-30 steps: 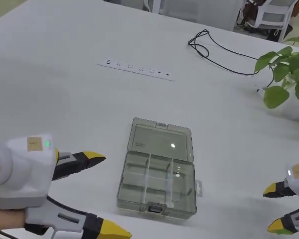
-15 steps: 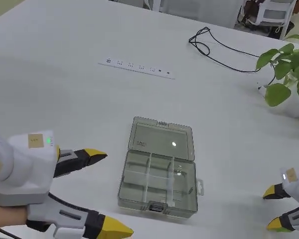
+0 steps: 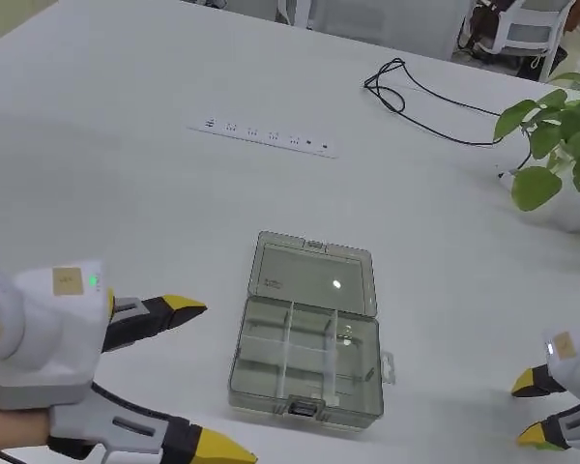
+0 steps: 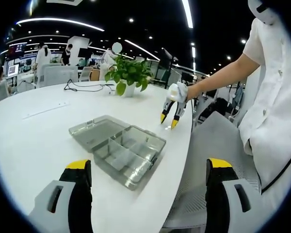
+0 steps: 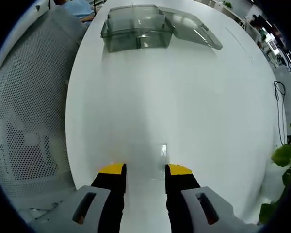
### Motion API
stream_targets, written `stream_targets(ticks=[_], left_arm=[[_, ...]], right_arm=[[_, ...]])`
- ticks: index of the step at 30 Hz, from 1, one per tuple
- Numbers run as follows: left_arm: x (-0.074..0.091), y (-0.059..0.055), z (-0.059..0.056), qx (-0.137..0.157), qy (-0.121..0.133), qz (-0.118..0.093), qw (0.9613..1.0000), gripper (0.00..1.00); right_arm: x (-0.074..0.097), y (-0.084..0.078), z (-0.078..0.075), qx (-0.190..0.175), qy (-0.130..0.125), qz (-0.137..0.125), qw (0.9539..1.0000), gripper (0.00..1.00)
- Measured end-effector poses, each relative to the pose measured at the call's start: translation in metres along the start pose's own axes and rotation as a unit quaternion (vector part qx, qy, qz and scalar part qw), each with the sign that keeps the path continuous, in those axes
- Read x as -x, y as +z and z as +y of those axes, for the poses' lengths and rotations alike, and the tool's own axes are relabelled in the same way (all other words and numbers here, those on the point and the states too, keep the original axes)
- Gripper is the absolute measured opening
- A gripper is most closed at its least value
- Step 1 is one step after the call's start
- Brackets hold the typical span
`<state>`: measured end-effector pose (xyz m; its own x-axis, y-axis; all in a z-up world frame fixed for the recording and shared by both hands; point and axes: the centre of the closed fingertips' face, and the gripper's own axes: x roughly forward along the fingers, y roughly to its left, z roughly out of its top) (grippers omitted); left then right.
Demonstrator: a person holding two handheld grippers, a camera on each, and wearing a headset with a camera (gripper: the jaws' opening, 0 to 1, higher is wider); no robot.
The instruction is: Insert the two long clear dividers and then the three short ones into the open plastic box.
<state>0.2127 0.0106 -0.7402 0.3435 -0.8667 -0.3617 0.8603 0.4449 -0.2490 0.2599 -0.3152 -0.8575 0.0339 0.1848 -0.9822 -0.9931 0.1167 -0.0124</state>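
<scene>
The grey see-through plastic box lies open mid-table, its lid flat behind it. Clear dividers stand inside and split it into several compartments. My left gripper is open at the box's left, a short way off, with nothing between its jaws. In the left gripper view the box lies just ahead of that gripper. My right gripper is open and empty, well to the box's right near the table's front edge. In the right gripper view a small clear piece lies on the table just ahead of that gripper, with the box far ahead.
A white power strip lies behind the box, a black cable beyond it. A potted plant stands at the right rear. A grey mesh chair sits off the table's front edge.
My right gripper has drawn back a little toward the table's front right corner. The left gripper and the box have stayed where they were.
</scene>
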Motion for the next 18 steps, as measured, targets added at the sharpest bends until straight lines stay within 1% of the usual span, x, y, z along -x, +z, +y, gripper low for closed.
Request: stream_targets(ticks=[3,8,13,18], left_arm=[[0.000,0.000,0.000,-0.001,0.000,0.001,1.0000,1.00],[0.000,0.001,0.001,-0.002,-0.002,0.000,1.0000,1.00],[-0.001,0.003,0.001,-0.004,-0.002,0.000,1.0000,1.00],[0.000,0.004,0.001,-0.005,-0.002,-0.001,1.0000,1.00]], right_arm=[[0.000,0.000,0.000,-0.001,-0.002,0.001,1.0000,0.33],[0.003,0.003,0.005,0.002,-0.004,-0.001,1.0000,0.33],[0.013,0.012,0.006,0.001,-0.011,-0.013,0.9999,0.33],[0.030,0.030,0.005,0.002,-0.026,-0.036,0.9990,0.33]])
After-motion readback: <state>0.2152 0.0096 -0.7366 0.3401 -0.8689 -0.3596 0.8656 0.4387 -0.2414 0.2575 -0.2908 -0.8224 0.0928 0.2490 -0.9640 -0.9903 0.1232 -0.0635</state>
